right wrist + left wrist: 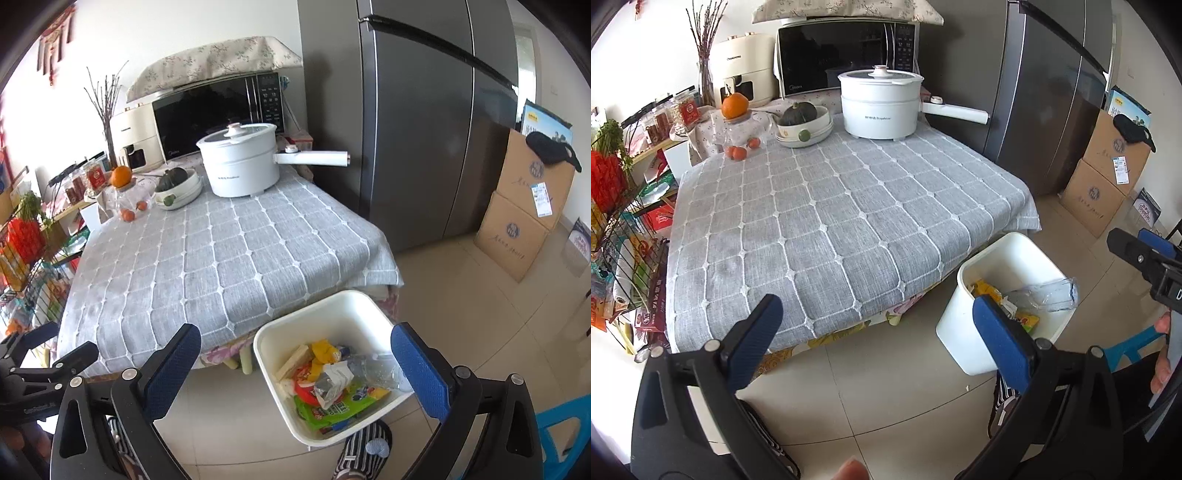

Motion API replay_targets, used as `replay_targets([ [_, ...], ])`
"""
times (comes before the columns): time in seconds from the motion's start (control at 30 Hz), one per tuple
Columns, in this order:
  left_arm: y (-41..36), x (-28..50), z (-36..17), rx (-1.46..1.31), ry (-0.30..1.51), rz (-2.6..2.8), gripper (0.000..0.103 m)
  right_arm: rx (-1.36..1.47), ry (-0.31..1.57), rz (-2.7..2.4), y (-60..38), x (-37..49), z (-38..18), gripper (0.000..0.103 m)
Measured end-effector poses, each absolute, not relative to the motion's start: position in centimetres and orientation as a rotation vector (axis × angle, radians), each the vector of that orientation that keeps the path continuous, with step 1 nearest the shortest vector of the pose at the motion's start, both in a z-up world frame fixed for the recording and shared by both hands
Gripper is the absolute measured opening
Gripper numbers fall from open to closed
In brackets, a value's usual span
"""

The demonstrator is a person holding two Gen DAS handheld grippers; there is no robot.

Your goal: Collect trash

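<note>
Between both sets of jaws, nothing: left gripper (pixel 882 341) and right gripper (pixel 295 373) gape wide, empty. Trash (pixel 332 391) (wrappers, a clear bottle) sits in the white bin (pixel 273 354) beside the worktop (pixel 207 266).

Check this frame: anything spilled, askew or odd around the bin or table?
Nothing spilled. The bin stands upright on the floor by the table corner, with wrappers and a clear bottle inside; the bottle leans against the rim. No trash shows on the tablecloth. Both grippers, left and right, are open and empty.
</note>
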State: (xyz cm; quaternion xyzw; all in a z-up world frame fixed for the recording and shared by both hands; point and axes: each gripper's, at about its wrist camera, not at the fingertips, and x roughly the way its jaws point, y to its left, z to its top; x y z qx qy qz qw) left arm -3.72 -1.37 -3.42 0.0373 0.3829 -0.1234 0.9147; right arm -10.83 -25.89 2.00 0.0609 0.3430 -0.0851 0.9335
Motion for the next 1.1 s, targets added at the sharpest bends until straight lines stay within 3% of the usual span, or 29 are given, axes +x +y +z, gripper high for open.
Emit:
replay_targets([
  [0.3,-0.4,-4.4,-3.1,0.074,0.706,-0.189,0.102,0.089,0.673,-0.180,-24.2,-10.7,1.9,0.103],
  [1.1,-0.5,-4.4,-3.4,0.069,0.723,-0.196,0.102,0.086,0.687,-0.166,-23.6,-10.0,1.2,0.103],
])
